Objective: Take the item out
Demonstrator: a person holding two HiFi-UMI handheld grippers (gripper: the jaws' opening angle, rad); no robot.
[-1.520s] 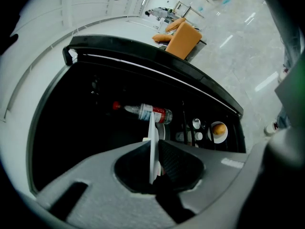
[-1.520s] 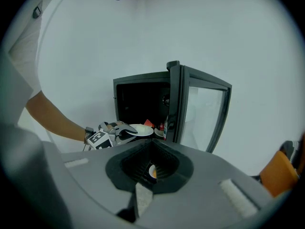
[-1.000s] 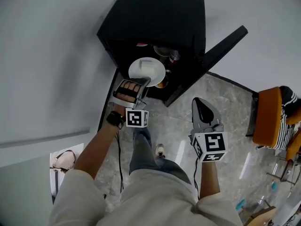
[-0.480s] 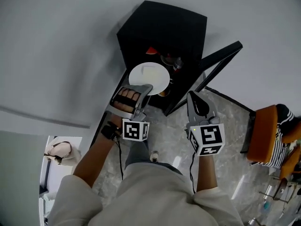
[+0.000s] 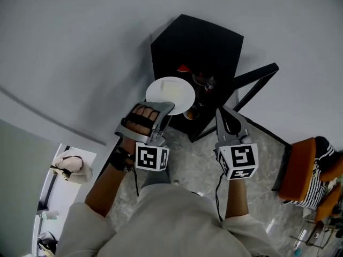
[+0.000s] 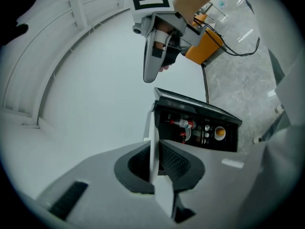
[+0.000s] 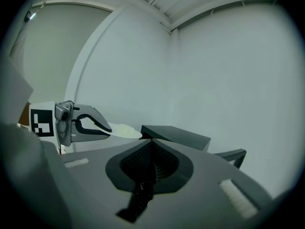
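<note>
A white plate with a pale square piece on it hangs in front of the open black cabinet. My left gripper is shut on the plate's near rim. In the left gripper view the plate shows edge-on, pinched between the pads, clear of the shelves. My right gripper hovers to the right of the plate, near the open door, shut and empty. The right gripper view shows the left gripper with the plate beside the cabinet.
Inside the cabinet stand a bottle, small cups and an orange-filled cup. A red thing sits on a shelf. An orange chair stands at the right on the grey stone floor. White walls surround the cabinet.
The left gripper has drawn the plate out of the cabinet's opening and holds it clear in front. The right gripper stayed shut and moved along beside it.
</note>
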